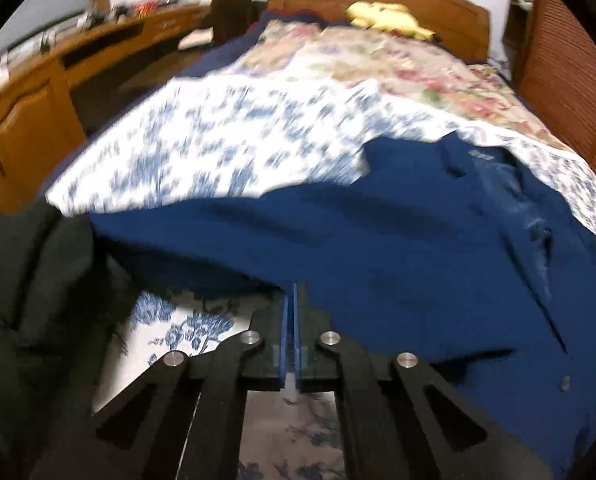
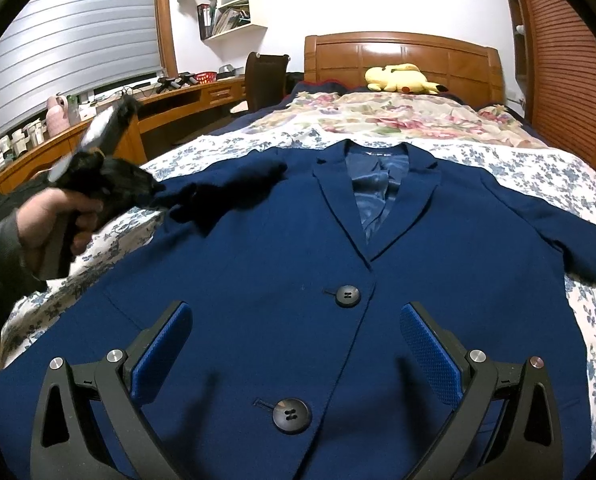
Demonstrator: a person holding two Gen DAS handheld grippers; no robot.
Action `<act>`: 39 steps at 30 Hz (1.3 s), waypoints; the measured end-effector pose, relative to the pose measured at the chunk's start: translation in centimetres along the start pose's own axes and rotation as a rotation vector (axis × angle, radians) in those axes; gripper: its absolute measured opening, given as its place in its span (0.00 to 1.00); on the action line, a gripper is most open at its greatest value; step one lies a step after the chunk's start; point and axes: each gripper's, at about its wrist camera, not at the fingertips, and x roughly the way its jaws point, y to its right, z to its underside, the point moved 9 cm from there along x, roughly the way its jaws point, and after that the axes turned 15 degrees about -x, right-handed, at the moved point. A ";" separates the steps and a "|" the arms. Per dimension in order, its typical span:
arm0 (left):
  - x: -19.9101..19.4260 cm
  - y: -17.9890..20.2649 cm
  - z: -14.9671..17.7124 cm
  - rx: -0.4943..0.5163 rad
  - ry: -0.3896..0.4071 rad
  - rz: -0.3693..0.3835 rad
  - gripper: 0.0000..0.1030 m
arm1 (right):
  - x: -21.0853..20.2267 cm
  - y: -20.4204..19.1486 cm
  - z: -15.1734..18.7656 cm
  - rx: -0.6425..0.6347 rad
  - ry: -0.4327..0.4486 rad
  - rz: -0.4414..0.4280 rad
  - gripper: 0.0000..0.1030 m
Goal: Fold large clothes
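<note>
Taking the navy blazer [image 2: 282, 240] as the landmark, it lies face up and buttoned on the blue-flowered bedspread [image 2: 537, 168], collar toward the wooden headboard [image 2: 401, 56] and hem toward the cameras. Off its left edge, a person's hand [image 2: 54, 220] holds the left gripper [image 1: 290, 300], which reaches in over the sleeve and shoulder on that side; in the right wrist view that gripper is a dark blur, so its tips cannot be read there. In its own view the two blue pads stand pressed together right at the blazer's edge, with the cloth rising just beyond them. It looks pinched on the fabric, though the contact itself is hidden by the fingers. Over the lower front of the blazer, the right gripper [image 2: 296, 356] hovers with its jaws wide apart, one pad on either side of the button line and nothing between them; the lower button [image 2: 292, 415] sits between the fingers and the upper button [image 2: 347, 295] just beyond. The step in hand appears to be the first fold, with the left side taken up. The next move likely calls for carrying that edge across toward the buttons, keeping the cloth flat, while the right gripper steadies the front or takes the opposite sleeve. Beyond the collar a yellow plush toy [image 2: 401, 78] rests by the headboard.
</note>
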 end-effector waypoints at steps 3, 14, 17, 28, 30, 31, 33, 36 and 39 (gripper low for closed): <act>-3.0 2.6 -0.4 0.030 0.030 0.053 0.02 | -0.5 0.2 -0.1 -0.002 0.007 0.011 1.00; -13.0 14.6 3.2 0.222 0.084 0.197 0.02 | -6.9 3.7 0.3 0.027 0.070 0.093 1.00; -14.6 16.2 4.7 0.253 0.078 0.212 0.02 | -8.0 5.1 0.6 0.047 0.078 0.121 1.00; -17.0 15.4 10.0 0.330 0.080 0.246 0.32 | -8.5 5.3 1.6 0.063 0.064 0.134 1.00; -17.3 14.3 11.4 0.324 0.071 0.258 0.33 | -8.4 5.2 1.5 0.050 0.054 0.134 1.00; -17.4 14.1 11.8 0.322 0.071 0.259 0.34 | -8.4 5.1 1.6 0.044 0.053 0.134 1.00; -17.6 12.8 13.0 0.318 0.078 0.258 0.36 | -8.2 4.9 1.5 0.034 0.053 0.132 1.00; -18.1 10.8 14.4 0.309 0.087 0.247 0.48 | -7.8 4.6 1.5 0.017 0.051 0.128 1.00; -18.5 8.7 15.4 0.292 0.092 0.235 0.60 | -7.3 4.4 1.5 0.003 0.043 0.120 1.00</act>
